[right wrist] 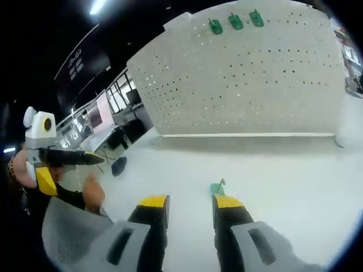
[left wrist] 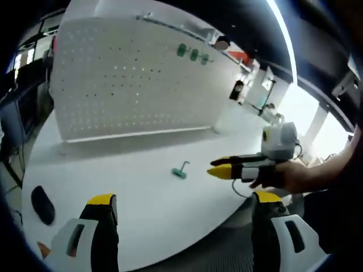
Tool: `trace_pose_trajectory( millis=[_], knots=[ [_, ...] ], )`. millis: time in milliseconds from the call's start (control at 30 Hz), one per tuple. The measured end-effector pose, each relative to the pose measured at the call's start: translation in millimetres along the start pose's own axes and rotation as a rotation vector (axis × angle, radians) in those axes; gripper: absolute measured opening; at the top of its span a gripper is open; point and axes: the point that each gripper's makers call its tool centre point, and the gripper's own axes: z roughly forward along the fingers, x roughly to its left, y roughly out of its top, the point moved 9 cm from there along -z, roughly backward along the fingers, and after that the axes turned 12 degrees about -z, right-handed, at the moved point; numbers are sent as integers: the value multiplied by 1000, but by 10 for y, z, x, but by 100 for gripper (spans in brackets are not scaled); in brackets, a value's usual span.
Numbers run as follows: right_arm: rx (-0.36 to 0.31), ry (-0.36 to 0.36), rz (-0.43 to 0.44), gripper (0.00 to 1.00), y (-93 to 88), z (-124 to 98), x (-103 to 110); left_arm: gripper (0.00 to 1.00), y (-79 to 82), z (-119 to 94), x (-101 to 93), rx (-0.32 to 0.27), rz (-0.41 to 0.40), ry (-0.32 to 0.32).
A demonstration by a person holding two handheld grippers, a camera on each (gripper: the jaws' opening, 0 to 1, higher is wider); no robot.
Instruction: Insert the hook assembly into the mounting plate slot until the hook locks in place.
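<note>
A: Left gripper view, items?
B: Left gripper (left wrist: 184, 205), jaws wide apart, holding nothing, above the bench's (left wrist: 142, 187) near edge. Green hook (left wrist: 181, 170) lies loose mid-bench, clear of the jaws. White pegboard (left wrist: 130, 79) stands upright along the far edge, three green hooks (left wrist: 193, 54) mounted near its top corner. Right gripper (left wrist: 218, 168) enters from the right, yellow tips nearly together, nothing between them. Dark mouse (left wrist: 42, 204) near the left edge.

A: Right gripper view?
B: Right gripper (right wrist: 190, 204), jaws slightly apart, empty; the hook (right wrist: 217, 187) sits on the bench (right wrist: 283, 175) just beyond the tips. Pegboard (right wrist: 249, 79) behind; mounted hooks (right wrist: 235, 22) up top. Left gripper (right wrist: 97, 160) at left, opening unclear.
</note>
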Motion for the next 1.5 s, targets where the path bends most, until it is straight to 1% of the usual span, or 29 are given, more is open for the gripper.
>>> trace_pose_trajectory(
  millis=[67,100,133,167,200,233,333,467,600,667,967,1133,1200,1267,1433,1500],
  knots=[
    [3,5,1,27,-6,87,-13,100,8,4,1,0,-1,1],
    [9,20,5,27,-13,160,-26,100,11,6,6,0,-2,1],
    [26,43,27,27,-24,201,-21,100,15,9,14,1,-5,2],
    [32,53,26,27,-35,271,-39,100,17,11,18,2,-7,3],
    [45,52,25,27,-50,309,-52,100,20,13,24,4,-7,3],
    [63,42,3,27,-73,355,-78,100,22,16,33,6,-7,4],
    [69,31,35,27,-101,424,-111,100,34,19,73,7,-12,6],
    [87,23,31,27,-121,497,-123,100,53,26,107,5,-25,5],
    [100,0,48,27,-136,557,-181,100,44,52,129,12,-32,4],
    [97,-5,61,27,-123,576,-201,100,36,62,137,15,-36,2],
    [97,-30,53,27,-36,691,-315,99,27,87,183,26,-48,0],
    [103,-47,62,27,7,794,-412,99,7,72,224,30,-56,6],
    [100,-44,65,27,35,824,-414,99,-3,67,238,33,-59,8],
    [101,-40,61,27,51,872,-424,99,-12,65,242,35,-64,9],
    [98,-29,99,23,112,989,-449,98,-25,62,250,41,-64,6],
    [98,-28,83,20,138,1036,-443,98,-34,67,252,43,-64,3]
  ],
)
